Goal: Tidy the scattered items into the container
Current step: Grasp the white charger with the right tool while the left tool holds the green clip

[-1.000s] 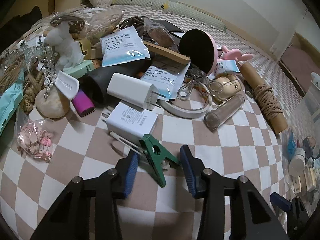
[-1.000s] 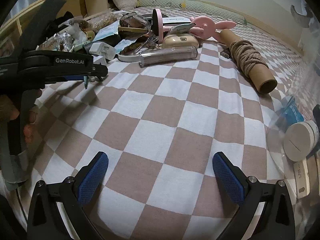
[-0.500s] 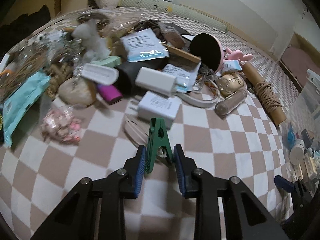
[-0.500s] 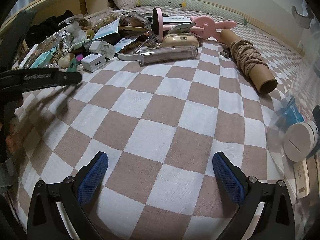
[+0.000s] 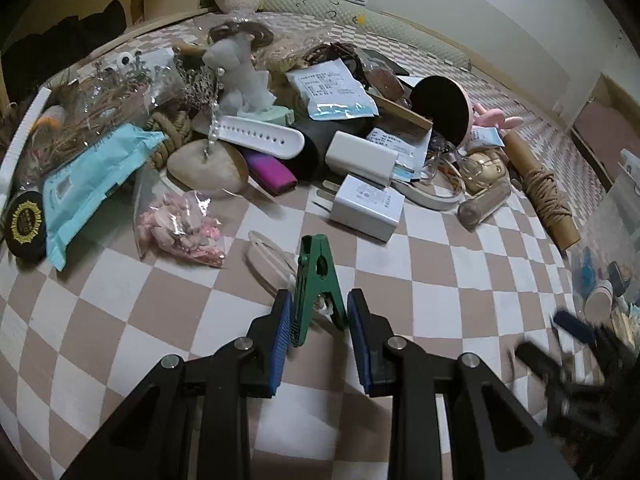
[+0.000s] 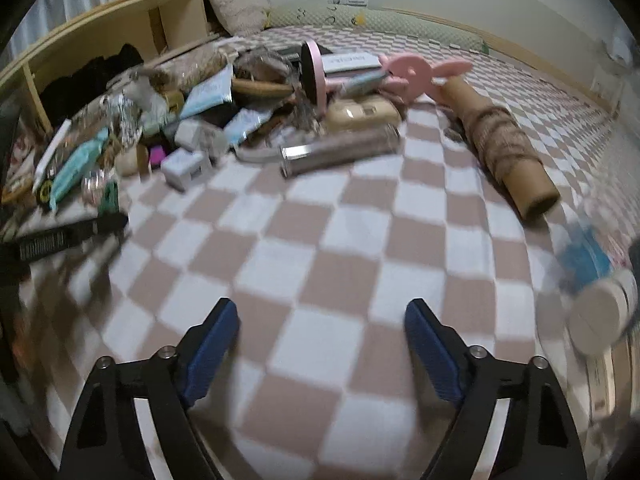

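Note:
A green plastic clip point(image 5: 316, 276) stands between the blue pads of my left gripper point(image 5: 320, 316), which is shut on its two handles above the checkered blanket point(image 5: 440, 264). In the right wrist view the same clip point(image 6: 109, 200) shows at the far left, at the tip of the left gripper point(image 6: 72, 236). My right gripper point(image 6: 322, 332) hovers over bare blanket; its jaws are closing with nothing between them. A clear container point(image 5: 580, 264) with small bottles and jars sits at the right edge. In the right wrist view the container point(image 6: 560, 264) is blurred.
A pile of clutter lies beyond the clip: white chargers point(image 5: 366, 208), a bag of pink beads point(image 5: 180, 228), a clear tube point(image 5: 484, 204), a twine-wrapped cardboard tube point(image 5: 540, 188), a teal packet point(image 5: 88, 184). Pale wooden sticks point(image 5: 268, 252) lie just behind the clip. A wooden shelf point(image 6: 120, 40) stands at the back left.
My left gripper closed on the green clip and drew back from the pile with it. The right gripper's jaws have narrowed and its view has shifted and blurred.

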The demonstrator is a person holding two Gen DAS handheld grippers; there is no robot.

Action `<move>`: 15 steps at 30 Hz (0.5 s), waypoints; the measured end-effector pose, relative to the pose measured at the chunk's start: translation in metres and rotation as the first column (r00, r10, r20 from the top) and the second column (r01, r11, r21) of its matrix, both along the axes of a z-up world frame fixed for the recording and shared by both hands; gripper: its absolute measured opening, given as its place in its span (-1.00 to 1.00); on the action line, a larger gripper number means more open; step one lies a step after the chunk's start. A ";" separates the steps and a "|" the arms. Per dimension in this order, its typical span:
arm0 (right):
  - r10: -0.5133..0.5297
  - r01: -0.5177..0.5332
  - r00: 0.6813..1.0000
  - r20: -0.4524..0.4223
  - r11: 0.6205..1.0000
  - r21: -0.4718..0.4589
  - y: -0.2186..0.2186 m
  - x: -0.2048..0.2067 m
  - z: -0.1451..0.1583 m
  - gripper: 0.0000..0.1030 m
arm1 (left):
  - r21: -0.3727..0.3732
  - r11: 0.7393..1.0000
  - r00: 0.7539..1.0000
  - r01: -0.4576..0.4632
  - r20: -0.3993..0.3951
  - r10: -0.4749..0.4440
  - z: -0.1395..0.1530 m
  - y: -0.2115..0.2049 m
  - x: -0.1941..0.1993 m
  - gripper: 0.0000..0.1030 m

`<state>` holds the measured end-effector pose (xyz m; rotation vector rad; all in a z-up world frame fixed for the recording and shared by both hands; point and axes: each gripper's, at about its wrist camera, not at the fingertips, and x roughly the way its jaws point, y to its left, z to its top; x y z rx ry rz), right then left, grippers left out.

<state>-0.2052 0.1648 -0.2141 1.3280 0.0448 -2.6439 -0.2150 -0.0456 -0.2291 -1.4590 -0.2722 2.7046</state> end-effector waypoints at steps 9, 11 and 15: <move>0.103 -0.107 0.990 -0.095 0.994 -0.033 -0.051 -0.060 0.025 0.61 | 0.100 0.995 1.000 0.020 0.021 -0.022 0.001 -0.009 -0.003 -0.45; 0.143 -0.140 0.984 -0.108 0.989 0.036 -0.065 -0.069 0.025 0.61 | 0.118 0.993 1.000 0.010 0.024 -0.013 0.001 -0.014 -0.004 -0.45; 0.223 -0.221 0.972 -0.079 0.974 0.041 -0.081 -0.086 0.020 0.61 | 0.124 0.992 1.000 -0.005 0.027 0.002 0.001 -0.020 -0.004 -0.45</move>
